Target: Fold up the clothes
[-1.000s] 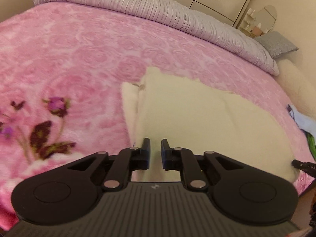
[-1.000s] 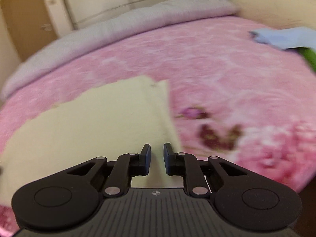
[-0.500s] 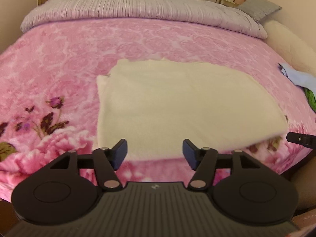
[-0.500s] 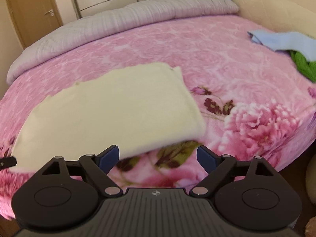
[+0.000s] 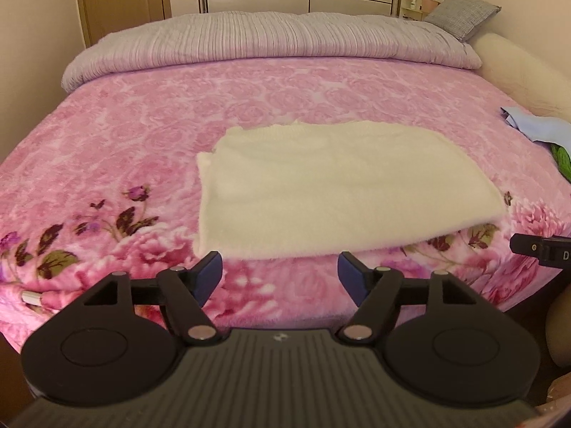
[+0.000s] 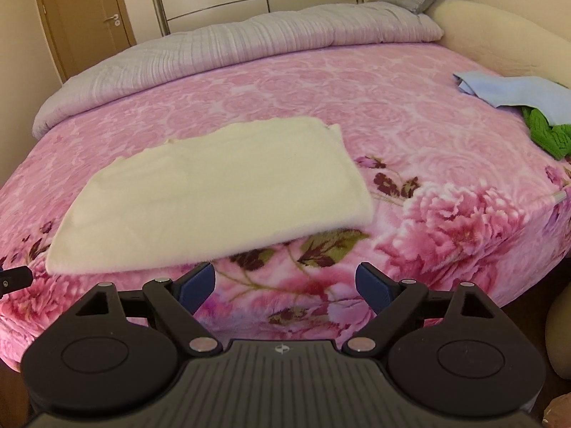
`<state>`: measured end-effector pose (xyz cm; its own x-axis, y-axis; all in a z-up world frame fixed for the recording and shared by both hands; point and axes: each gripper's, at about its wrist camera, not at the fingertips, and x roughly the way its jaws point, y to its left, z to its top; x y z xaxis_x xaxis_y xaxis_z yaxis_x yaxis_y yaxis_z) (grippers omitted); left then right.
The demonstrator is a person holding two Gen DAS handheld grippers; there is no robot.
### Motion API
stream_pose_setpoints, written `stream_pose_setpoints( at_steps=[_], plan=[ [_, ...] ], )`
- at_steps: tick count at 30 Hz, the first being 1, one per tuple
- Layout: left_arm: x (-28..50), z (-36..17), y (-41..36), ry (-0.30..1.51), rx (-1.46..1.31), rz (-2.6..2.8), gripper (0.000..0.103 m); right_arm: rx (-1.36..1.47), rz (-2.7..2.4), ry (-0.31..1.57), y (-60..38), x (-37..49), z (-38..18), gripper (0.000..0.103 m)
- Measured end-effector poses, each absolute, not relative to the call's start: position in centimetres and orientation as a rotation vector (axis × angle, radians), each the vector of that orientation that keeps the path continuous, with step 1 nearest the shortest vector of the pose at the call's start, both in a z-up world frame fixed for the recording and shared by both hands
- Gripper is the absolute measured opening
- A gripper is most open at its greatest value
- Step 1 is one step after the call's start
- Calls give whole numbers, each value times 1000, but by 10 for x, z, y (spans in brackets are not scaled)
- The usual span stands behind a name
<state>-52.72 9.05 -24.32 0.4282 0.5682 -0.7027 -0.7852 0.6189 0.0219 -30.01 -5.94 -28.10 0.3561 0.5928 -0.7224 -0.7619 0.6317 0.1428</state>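
A cream fleece garment [image 5: 332,185] lies folded flat in a rectangle on the pink floral bed blanket [image 5: 150,135], near the front edge. In the right wrist view the same cream garment [image 6: 221,189] sits left of centre. My left gripper [image 5: 280,273] is open and empty, hovering just short of the garment's near edge. My right gripper [image 6: 285,280] is also open and empty, pulled back off the near right part of the garment. The tip of the other gripper shows at each view's side edge.
A light blue garment [image 6: 517,91] and a green knit one [image 6: 547,132] lie at the bed's right side. A grey quilt [image 5: 271,39] is bunched along the far edge, with a grey pillow [image 5: 460,14], cream headboard [image 6: 499,35], wardrobe and door behind.
Both grippers were shut low over the cream garment a second ago. They opened, let go of it, and drew back and up from the bed; the garment now rests flat.
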Motion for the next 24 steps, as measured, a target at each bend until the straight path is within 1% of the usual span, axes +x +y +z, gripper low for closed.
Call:
stream_pose_setpoints(
  at_steps=[2, 12, 24],
  plan=[
    [-529, -242, 87, 734, -324, 869, 72, -231, 888, 823, -60, -301, -281, 88],
    [-528, -249, 92, 745, -335, 864, 72, -249, 892, 833, -50, -304, -283, 88],
    [-516, -280, 127, 787, -417, 825, 73, -325, 841, 879, -25, -291, -301, 88]
  ],
)
